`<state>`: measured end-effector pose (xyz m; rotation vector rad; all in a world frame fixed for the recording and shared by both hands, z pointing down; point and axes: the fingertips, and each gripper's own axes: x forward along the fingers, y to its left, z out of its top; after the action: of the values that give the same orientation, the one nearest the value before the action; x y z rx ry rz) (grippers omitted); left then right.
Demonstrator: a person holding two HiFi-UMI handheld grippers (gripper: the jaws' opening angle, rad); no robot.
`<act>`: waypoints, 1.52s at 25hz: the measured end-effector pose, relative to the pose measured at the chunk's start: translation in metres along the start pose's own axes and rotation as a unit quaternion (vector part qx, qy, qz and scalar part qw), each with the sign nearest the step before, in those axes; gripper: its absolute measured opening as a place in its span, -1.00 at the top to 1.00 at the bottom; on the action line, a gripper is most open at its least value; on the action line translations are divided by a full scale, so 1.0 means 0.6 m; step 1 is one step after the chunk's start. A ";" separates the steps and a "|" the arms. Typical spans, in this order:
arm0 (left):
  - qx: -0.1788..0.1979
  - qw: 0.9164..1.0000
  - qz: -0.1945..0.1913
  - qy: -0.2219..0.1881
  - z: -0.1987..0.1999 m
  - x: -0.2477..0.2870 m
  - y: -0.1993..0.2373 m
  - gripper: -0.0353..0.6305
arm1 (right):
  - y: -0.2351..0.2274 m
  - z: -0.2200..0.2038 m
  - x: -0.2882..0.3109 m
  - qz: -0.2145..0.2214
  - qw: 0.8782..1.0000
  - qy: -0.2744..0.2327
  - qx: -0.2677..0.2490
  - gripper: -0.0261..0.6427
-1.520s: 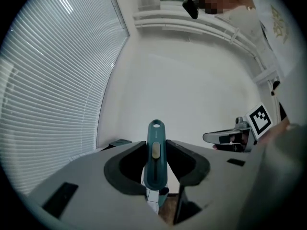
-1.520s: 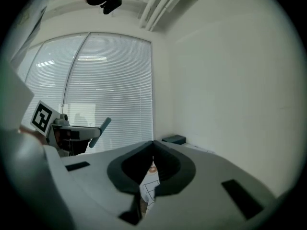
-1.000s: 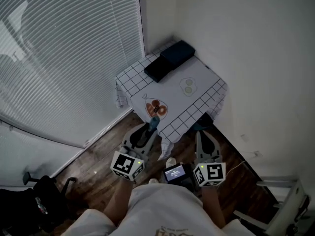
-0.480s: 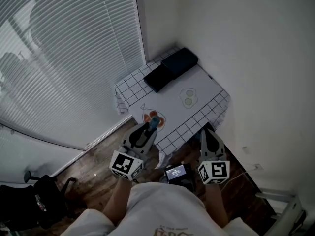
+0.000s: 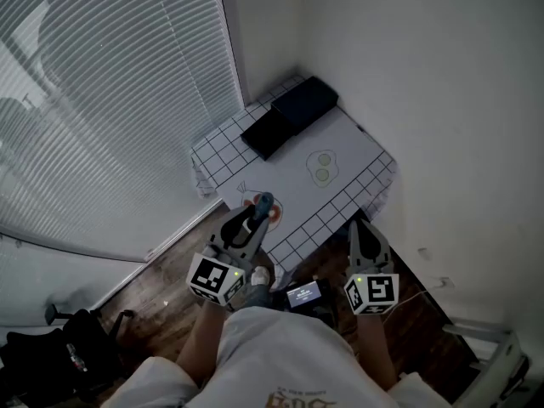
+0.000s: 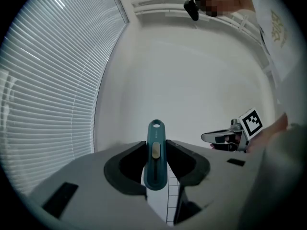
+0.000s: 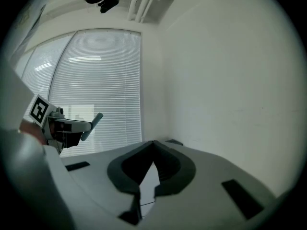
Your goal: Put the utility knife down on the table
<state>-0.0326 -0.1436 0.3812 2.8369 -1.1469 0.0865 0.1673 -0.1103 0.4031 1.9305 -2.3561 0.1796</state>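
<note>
A teal utility knife with a pale slider stands upright between the jaws of my left gripper, which is shut on it. In the head view the left gripper is raised over the near edge of the small table, the knife poking out towards it. My right gripper hovers off the table's near right corner, jaws closed together with nothing in them. From the right gripper view the knife shows at the left.
The table carries a white cloth with a grid border and printed food pictures. Two dark flat boxes lie at its far corner by the wall. Window blinds fill the left side. A phone-like device hangs at my waist above the wooden floor.
The left gripper with the knife has lifted and tilted up a little. The view has shifted slightly, and both grippers sit a bit closer to the table's near edge.
</note>
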 end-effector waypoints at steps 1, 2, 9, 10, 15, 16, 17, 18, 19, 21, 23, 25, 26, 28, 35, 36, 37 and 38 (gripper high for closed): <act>-0.002 1.000 -0.003 0.000 0.001 0.004 0.006 0.48 | 0.002 0.001 0.006 -0.002 1.000 0.000 0.000 0.90; -0.003 1.000 -0.006 0.000 0.002 0.009 0.013 0.48 | 0.005 0.004 0.012 -0.004 1.000 -0.001 0.000 0.90; -0.005 1.000 -0.026 0.005 0.008 0.041 0.050 0.48 | 0.021 0.014 0.055 -0.011 1.000 0.001 0.002 0.90; -0.007 1.000 -0.027 0.008 0.005 0.044 0.056 0.48 | 0.023 0.013 0.059 -0.012 1.000 0.003 0.004 0.90; -0.025 0.999 -0.032 0.026 -0.018 0.061 0.076 0.48 | 0.020 -0.001 0.078 -0.020 1.000 0.017 0.002 0.90; -0.026 0.999 -0.034 0.031 -0.025 0.064 0.079 0.48 | 0.019 -0.005 0.081 -0.023 1.000 0.020 0.004 0.90; -0.027 0.998 -0.036 0.037 -0.031 0.067 0.081 0.48 | 0.018 -0.008 0.084 -0.024 0.999 0.022 0.006 0.90; -0.028 0.998 -0.037 0.043 -0.037 0.071 0.083 0.48 | 0.017 -0.011 0.087 -0.026 0.999 0.024 0.008 0.90; -0.028 0.998 -0.039 0.047 -0.043 0.075 0.085 0.48 | 0.014 -0.014 0.090 -0.027 0.999 0.027 0.010 0.90; -0.028 0.997 -0.044 0.055 -0.052 0.084 0.088 0.48 | 0.009 -0.021 0.098 -0.031 0.999 0.032 0.011 0.90; -0.027 0.996 -0.049 0.065 -0.064 0.093 0.090 0.48 | 0.004 -0.028 0.104 -0.035 0.999 0.038 0.012 0.90; -0.026 0.995 -0.054 0.076 -0.080 0.100 0.092 0.48 | 0.001 -0.039 0.109 -0.040 0.998 0.044 0.012 0.90; -0.026 0.995 -0.056 0.081 -0.088 0.104 0.093 0.48 | -0.001 -0.045 0.111 -0.042 0.998 0.048 0.013 0.90; -0.027 0.994 -0.061 0.090 -0.103 0.114 0.094 0.48 | -0.006 -0.059 0.117 -0.046 0.997 0.056 0.013 0.90; -0.022 0.989 -0.085 0.123 -0.151 0.141 0.094 0.48 | -0.024 -0.107 0.127 -0.061 0.994 0.083 0.020 0.90; -0.021 0.988 -0.087 0.128 -0.160 0.144 0.095 0.48 | -0.025 -0.115 0.128 -0.063 0.994 0.087 0.021 0.90; -0.022 0.987 -0.088 0.133 -0.170 0.147 0.096 0.48 | -0.027 -0.124 0.129 -0.065 0.993 0.092 0.022 0.90; -0.024 0.986 -0.088 0.140 -0.181 0.151 0.096 0.48 | -0.029 -0.133 0.129 -0.067 0.993 0.097 0.024 0.90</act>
<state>-0.0104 -0.2372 0.5001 2.7557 -0.8275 0.4240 0.1688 -0.1771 0.4938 1.9843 -2.1117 0.3959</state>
